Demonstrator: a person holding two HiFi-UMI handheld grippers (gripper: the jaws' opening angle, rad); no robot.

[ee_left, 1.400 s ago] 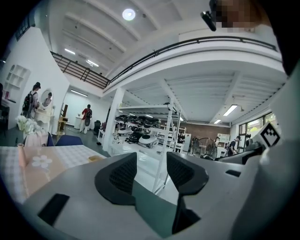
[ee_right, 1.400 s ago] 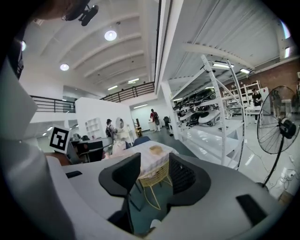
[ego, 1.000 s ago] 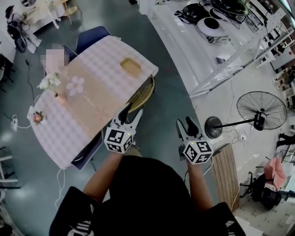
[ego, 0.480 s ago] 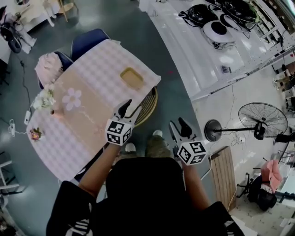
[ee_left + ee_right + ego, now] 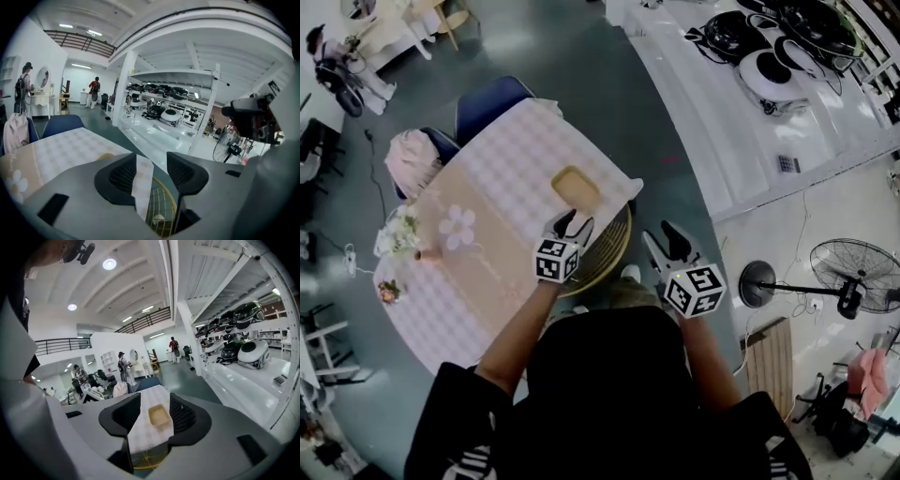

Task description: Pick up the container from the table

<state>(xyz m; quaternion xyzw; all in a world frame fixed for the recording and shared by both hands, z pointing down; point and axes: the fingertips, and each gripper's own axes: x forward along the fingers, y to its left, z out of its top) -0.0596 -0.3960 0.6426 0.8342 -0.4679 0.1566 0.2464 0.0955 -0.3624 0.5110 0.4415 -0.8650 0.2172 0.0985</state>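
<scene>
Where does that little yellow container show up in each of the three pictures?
Head view: container near the table's end, just ahead of the left gripper.
Left gripper view: only a yellow sliver peeking over one finger.
Right gripper view: framed between the fingers, farther off.
Shared landmark: the checked table.

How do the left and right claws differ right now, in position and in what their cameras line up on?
The left claw hangs at the table's edge, just short of the container; the right claw is off the table, over the floor. The left claw's jaws frame the tablecloth corner and a wicker chair; the right claw's jaws frame the container. Both are open and empty.
</scene>
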